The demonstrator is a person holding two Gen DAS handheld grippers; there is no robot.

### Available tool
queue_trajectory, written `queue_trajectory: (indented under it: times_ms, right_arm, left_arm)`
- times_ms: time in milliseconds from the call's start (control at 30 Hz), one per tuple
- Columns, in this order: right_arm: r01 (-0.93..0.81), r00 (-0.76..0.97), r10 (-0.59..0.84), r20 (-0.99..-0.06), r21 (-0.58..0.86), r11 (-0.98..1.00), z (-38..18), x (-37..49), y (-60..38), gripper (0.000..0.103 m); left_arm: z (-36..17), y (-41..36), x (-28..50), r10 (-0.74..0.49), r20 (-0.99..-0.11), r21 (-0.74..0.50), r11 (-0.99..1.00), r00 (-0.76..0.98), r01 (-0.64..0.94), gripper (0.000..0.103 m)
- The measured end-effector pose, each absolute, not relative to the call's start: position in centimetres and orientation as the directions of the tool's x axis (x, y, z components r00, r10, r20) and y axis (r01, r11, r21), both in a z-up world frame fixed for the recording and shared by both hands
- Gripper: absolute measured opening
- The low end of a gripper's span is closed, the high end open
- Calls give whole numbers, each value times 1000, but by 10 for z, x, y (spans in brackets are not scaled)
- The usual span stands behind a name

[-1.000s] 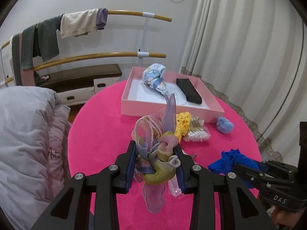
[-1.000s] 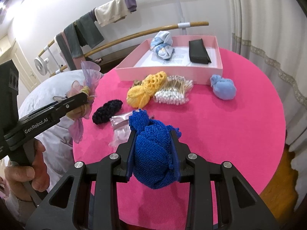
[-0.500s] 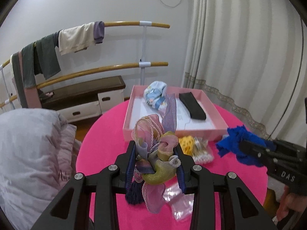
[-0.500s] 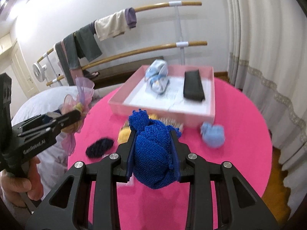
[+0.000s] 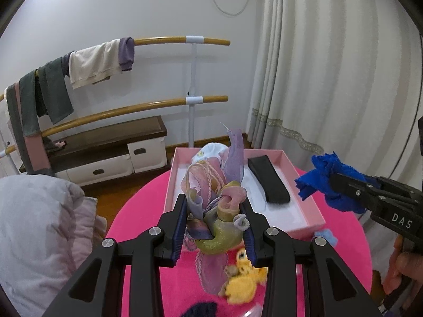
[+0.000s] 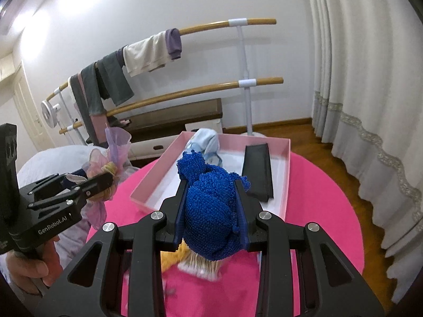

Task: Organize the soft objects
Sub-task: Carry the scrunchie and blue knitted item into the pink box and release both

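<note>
- Clamped between the fingers of the left gripper (image 5: 214, 224) is a pastel ribbon scrunchie (image 5: 215, 211), its pink, lilac and gold loops spilling above and below the closed jaws.
- A blue knitted piece (image 6: 210, 211) is squeezed in the right gripper (image 6: 211, 211), the jaws being pressed in against both of its sides.
- Both grippers are held in the air above a round table covered in a pink cloth (image 6: 325, 211).
- A shallow pink box (image 5: 312, 211) is seen on the far part of the table, beyond both grippers.
- Inside the box a light blue fabric bundle (image 6: 205, 142) is lying at the far end, and a flat black pouch (image 5: 267, 182) is laid along the right side.
- On the cloth near the box, a yellow crocheted item (image 5: 243, 282), a small light blue piece (image 5: 325, 236) and a bunch of cotton swabs (image 6: 201, 264) are visible, the swabs being partly hidden under the right gripper.
- Garments (image 5: 97, 60) are draped over a wooden rail (image 5: 164, 39) behind the table.
</note>
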State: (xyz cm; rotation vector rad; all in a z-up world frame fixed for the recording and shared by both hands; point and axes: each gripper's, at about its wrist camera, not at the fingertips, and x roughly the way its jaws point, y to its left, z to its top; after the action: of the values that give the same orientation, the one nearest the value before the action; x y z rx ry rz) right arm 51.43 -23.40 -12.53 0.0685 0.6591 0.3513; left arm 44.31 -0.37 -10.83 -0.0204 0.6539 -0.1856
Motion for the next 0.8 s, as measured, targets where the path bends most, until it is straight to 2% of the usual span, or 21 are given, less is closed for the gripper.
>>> queue_trajectory:
  times_ms: [300,800]
  right_arm:
    - [-284,694,387,-607,263,922,-139,582,-229,30]
    - [-230,617,360,-699,277,933,-189,652,-205,32]
  left_arm:
    - [-122,-9,540,-165,-641,-80,986,750,149,35]
    - [-170,-27,684,-145,-727,-85,989,671,122,38]
